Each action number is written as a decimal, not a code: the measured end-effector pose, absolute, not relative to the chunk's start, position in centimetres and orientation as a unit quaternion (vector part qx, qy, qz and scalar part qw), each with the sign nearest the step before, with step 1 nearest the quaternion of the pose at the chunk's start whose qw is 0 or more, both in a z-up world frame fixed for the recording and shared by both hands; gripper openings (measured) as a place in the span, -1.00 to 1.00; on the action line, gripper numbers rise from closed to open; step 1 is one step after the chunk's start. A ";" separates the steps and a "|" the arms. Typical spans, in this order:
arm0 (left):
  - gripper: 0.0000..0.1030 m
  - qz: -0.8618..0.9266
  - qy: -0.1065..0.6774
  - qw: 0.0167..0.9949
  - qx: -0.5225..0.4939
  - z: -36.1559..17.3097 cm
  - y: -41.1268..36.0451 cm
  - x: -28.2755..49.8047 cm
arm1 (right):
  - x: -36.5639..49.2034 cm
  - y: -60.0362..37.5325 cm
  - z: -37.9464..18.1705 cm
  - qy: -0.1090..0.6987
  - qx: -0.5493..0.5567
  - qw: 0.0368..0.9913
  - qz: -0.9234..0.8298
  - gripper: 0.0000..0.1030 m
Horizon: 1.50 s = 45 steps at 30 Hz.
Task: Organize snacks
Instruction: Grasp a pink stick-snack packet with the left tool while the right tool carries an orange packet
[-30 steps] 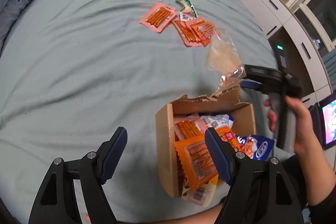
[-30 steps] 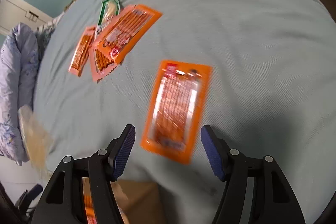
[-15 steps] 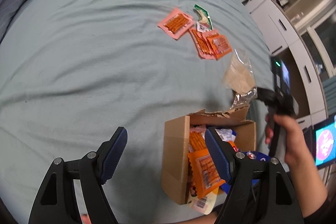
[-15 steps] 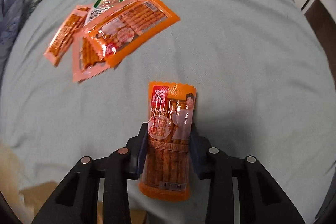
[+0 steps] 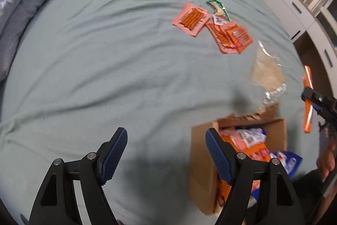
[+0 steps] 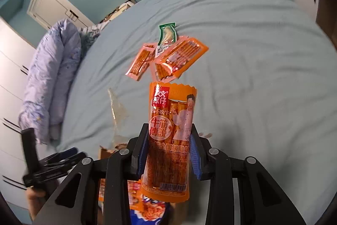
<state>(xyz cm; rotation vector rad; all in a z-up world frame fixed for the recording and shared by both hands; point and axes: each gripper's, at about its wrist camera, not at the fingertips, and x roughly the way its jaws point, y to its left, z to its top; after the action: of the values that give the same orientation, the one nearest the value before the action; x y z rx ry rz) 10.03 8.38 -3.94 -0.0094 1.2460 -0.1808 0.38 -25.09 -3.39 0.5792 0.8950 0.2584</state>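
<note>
On a bed [image 5: 105, 60] spread with a pale blue sheet, the right gripper [image 6: 168, 153] is clamping an orange snack packet [image 6: 170, 140] between its blue pads and holding it in the air, upright, above the sheet near the bed's right edge. The left gripper [image 5: 166, 140] is hovering nearby with its fingers standing wide and nothing between them.

An open cardboard box [image 5: 202, 161] is sitting at the bed's near right corner, just beside the left gripper's right finger. It is holding a jumble of snacks: orange and pink packets, a white one, and a blue bag [image 5: 290, 161] poking over its right wall. A crumpled clear plastic bag [image 5: 267, 73] is rising from the box's torn far edge.

Toward the far right of the bed, a cluster is lying on the sheet: a pink packet [image 5: 191, 18] of red sticks, overlapping orange packets [image 5: 233, 37], and a green-topped packet [image 5: 217, 7] touching them. A rolled lilac quilt [image 6: 52, 81] is lining the bed's left edge.
</note>
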 end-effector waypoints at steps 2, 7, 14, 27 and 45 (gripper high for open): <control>0.51 -0.078 0.585 0.807 0.002 -4.5 8.3 11.1 | 1.0 -25.8 -4.8 0.430 0.297 0.843 0.127 -0.36; 0.51 -0.073 0.605 0.793 0.008 -6.4 7.2 15.2 | 2.5 -27.9 -6.3 0.439 0.308 0.836 0.114 -0.36; 0.57 -0.065 0.612 0.786 0.068 -9.9 2.6 23.5 | 4.4 -28.9 -8.1 0.454 0.343 0.814 0.116 -0.36; 0.79 -0.045 0.597 0.798 0.069 -13.1 -4.4 36.7 | 8.2 -31.9 -11.3 0.481 0.397 0.773 0.116 -0.36; -0.32 -0.081 0.563 0.820 -0.060 -1.2 1.9 23.7 | 6.7 -32.9 -10.8 0.466 0.411 0.778 0.095 -0.36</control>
<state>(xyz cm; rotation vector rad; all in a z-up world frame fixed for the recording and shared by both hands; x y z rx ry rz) 23.70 1.90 -1.18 -0.1276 1.1994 -0.1730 6.70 -32.93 -10.80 0.8878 1.0068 0.2058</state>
